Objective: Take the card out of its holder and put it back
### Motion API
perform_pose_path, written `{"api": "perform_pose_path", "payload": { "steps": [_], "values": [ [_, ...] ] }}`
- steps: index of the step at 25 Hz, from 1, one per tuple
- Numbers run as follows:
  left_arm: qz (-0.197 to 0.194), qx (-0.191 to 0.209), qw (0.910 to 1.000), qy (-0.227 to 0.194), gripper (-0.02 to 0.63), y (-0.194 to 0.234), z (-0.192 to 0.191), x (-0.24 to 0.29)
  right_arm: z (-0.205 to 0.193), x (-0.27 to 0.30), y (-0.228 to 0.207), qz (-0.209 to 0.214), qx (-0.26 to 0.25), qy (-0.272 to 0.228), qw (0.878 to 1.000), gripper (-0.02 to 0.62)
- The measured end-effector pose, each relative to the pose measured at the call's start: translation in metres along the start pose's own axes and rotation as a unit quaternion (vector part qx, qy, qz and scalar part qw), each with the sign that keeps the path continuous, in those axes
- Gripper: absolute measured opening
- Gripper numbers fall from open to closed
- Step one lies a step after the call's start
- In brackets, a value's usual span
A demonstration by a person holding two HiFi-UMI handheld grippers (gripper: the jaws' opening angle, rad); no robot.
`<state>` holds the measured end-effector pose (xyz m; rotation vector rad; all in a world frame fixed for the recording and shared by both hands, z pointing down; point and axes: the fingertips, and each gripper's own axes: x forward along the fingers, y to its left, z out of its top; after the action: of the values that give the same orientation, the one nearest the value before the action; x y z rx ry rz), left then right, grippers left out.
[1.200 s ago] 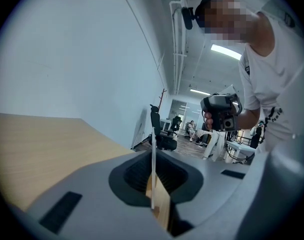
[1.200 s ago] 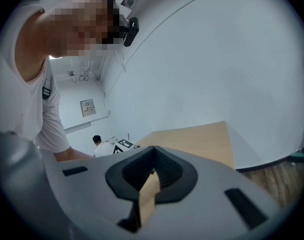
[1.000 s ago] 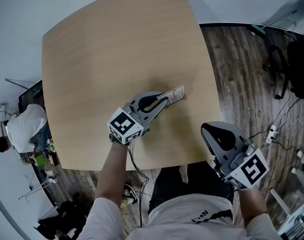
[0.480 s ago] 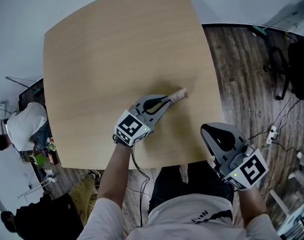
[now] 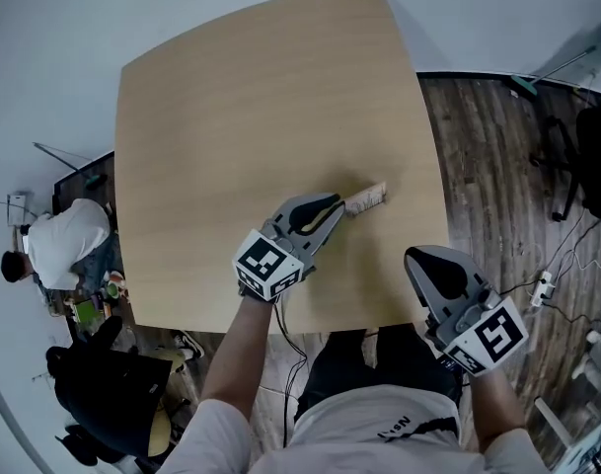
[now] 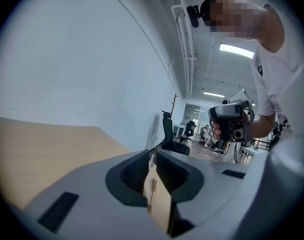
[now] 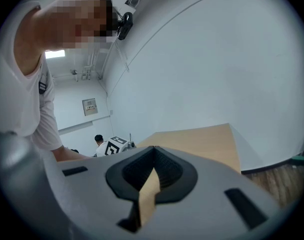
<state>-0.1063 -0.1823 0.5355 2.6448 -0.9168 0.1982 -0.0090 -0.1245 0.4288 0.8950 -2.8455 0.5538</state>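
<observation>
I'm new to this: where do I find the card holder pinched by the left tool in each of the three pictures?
Head view: the card holder sticks out of the left gripper, just right of centre.
Left gripper view: bottom centre, seen edge-on between the closed jaws.
Right gripper view: not in it; only the left gripper's marker cube shows, left of centre.
Shared landmark: the wooden table, in all three.
</observation>
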Motion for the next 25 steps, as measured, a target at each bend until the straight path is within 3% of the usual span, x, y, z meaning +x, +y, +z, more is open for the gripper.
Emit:
{"api": "perform_pose_path", "payload": {
  "steps": [10,17,25],
  "values": [
    [0.036,-0.034,0.9967,-0.064,0.026,-0.07,0.08,-0.072,0.014,-0.024,0.045,-0.064,-0.018,-0.006,0.998,0.014],
    [0.025,-0.068,0.9955,-0.061,0.025,-0.142,0.088,-0.103,0.009,-0.06,0.085,-0.091,-0.019,-0.005,0.996,0.014],
    [0.038,-0.076,0.9945,-0.062,0.025,-0.217,0.088,-0.119,0.021,-0.086,0.118,-0.083,-0.041,-0.016,0.996,0.014]
  ]
}}
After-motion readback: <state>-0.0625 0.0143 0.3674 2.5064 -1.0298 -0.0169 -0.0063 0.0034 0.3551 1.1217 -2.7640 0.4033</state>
